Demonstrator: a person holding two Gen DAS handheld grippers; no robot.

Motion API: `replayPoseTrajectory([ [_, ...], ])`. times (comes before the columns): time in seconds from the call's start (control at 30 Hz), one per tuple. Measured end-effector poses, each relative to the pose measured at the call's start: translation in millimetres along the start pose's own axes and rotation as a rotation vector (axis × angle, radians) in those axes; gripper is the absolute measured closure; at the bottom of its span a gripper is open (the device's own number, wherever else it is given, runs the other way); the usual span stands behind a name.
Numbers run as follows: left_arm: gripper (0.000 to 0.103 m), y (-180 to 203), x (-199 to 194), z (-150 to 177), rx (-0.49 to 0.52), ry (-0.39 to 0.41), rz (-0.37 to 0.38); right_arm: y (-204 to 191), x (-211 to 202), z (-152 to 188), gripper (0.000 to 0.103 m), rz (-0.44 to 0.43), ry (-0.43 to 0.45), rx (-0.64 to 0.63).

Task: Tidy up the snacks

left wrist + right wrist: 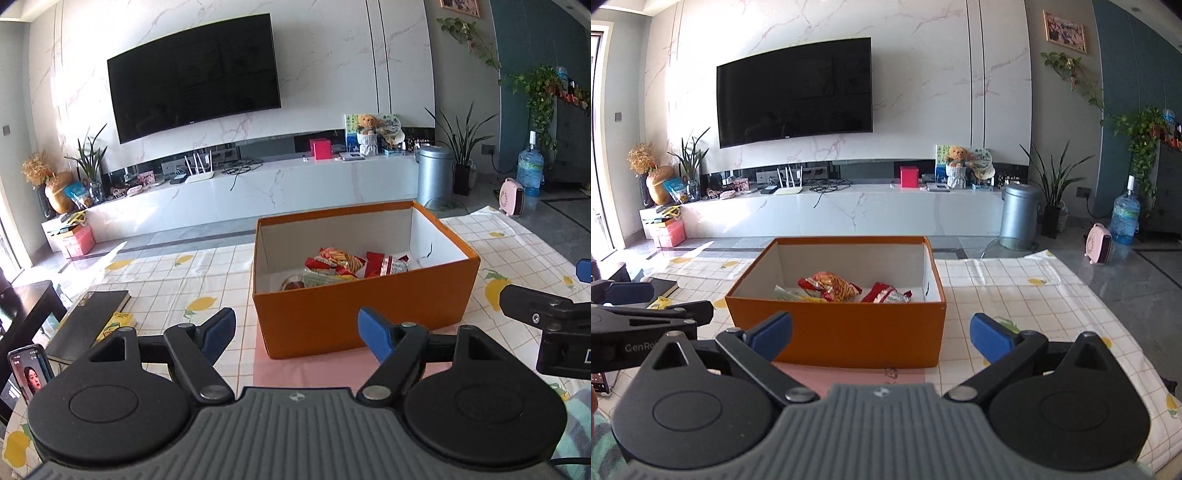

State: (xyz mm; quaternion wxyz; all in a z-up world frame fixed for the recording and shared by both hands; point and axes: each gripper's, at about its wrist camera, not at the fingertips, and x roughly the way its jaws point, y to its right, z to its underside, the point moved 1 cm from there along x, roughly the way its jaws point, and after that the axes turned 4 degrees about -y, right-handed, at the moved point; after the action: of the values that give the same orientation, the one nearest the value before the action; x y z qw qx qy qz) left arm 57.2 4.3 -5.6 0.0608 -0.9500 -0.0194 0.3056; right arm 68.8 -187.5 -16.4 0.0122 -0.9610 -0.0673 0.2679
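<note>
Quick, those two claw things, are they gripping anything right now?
Left gripper: jaws open, holding nothing.
Right gripper: jaws open, holding nothing.

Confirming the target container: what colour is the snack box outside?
Orange outside, white inside; the box shows best in the right wrist view.

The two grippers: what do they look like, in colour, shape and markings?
Both look alike. The left gripper and the right gripper each have a grey ribbed body with a small logo, two round black discs, black link arms with silver pivots, and blue pads on the fingers. White lettering beginning "GenRo" shows on the left gripper's side in the right wrist view.
</note>
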Motion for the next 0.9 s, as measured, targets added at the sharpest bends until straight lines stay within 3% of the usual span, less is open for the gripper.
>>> replayPoseTrajectory([
  [0.4, 0.014, 16, 18, 13, 0.013, -0.089, 0.017, 7, 22, 16, 0.004, 0.026, -0.045, -0.003],
  [0.9, 0.014, 18, 17, 13, 0.014, -0.095, 0.019, 9, 19, 17, 0.004, 0.026, -0.036, -0.005],
])
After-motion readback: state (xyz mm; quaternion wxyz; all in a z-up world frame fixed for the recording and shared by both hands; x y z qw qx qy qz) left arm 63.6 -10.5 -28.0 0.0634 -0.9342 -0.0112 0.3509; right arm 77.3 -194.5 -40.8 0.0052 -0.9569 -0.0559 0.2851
